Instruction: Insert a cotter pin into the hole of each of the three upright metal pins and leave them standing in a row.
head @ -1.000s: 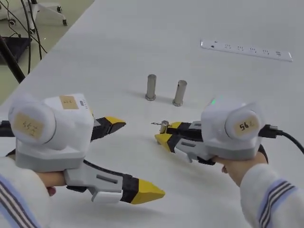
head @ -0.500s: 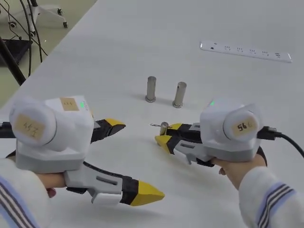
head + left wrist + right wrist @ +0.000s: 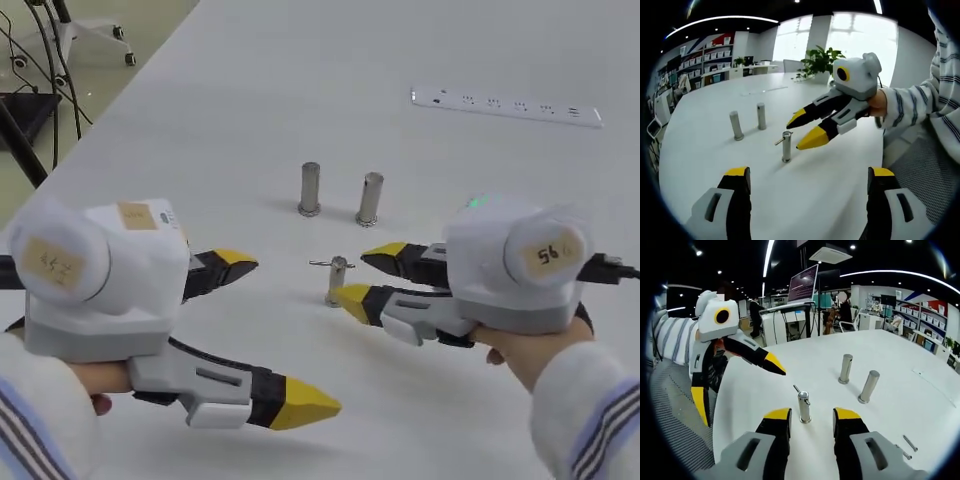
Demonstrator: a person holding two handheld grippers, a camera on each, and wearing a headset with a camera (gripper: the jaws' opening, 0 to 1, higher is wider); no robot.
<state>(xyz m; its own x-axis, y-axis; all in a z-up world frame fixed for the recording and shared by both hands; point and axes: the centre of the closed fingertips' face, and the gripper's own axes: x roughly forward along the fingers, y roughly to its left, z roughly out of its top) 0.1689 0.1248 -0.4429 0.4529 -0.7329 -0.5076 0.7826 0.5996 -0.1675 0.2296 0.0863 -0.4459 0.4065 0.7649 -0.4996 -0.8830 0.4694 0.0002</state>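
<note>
Once sure of the near metal pin (image 3: 337, 281), upright with a cotter pin (image 3: 322, 263) through its head, draw the right gripper (image 3: 366, 273) straight back toward the near edge of the table (image 3: 230, 90). Parted and empty, tips close either side of the post, so no sideways sweep. Hold the left gripper (image 3: 275, 335), spread wide and gripping nothing, clear toward the left edge. Then probably go for the spare cotter pins (image 3: 909, 443) lying toward the right edge. Mind the first bare metal pin (image 3: 310, 188) and second bare metal pin (image 3: 369, 198), upright side by side toward the far edge. Power strip (image 3: 505, 105) well beyond, no obstacle.
</note>
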